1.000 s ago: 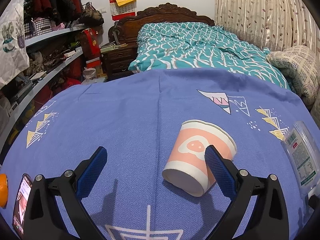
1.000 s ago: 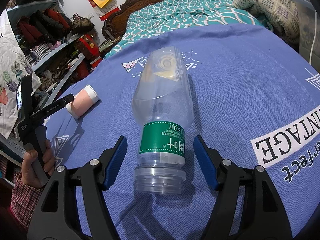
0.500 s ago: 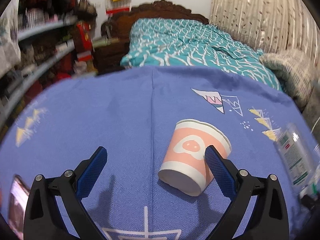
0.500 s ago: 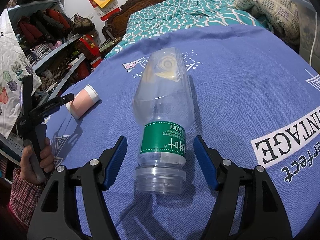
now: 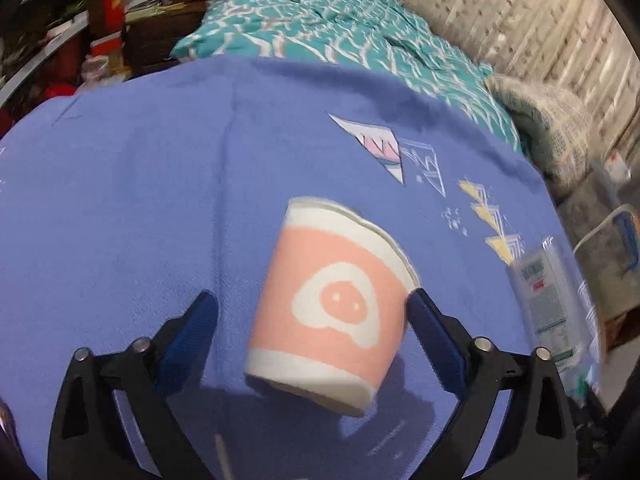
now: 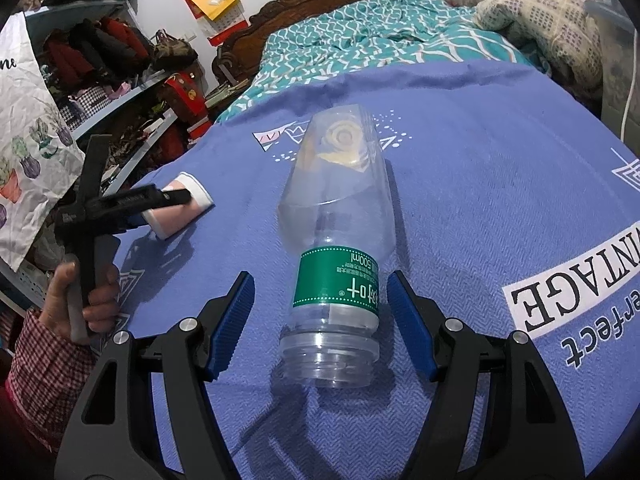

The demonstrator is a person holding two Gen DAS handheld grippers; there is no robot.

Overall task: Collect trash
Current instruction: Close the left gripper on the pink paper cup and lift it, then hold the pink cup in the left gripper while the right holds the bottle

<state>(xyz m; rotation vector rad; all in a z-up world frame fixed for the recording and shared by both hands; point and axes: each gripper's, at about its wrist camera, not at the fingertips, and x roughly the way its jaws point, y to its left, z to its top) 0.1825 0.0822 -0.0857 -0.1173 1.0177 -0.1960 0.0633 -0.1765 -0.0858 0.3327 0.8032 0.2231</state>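
Your left fingers stand spread wide, released, and the pink-and-white paper cup now sits between them; a second ago it lay further ahead and only your right-hand pad overlapped its side. The left gripper has closed in and swung slightly, so the cup looms larger and its base end points back toward you. The right-hand pad is just at the cup's rim side, though whether it touches I cannot tell because of blur; the left-hand pad is apart from it. From the right wrist view, the left gripper reaches over the cup, held in your left hand.

Your right fingers are likewise released and wide, straddling the clear plastic bottle with a gap on each side; the right gripper has not shifted since the earlier frame. The bottle lies on its side on the blue cloth of the table, its green label near the fingers. It looks nearly empty, with something pale and yellowish at its far end. The cup also lies on its side, its inside hidden from view.

Beyond the table edge stands the bed with a teal quilt.
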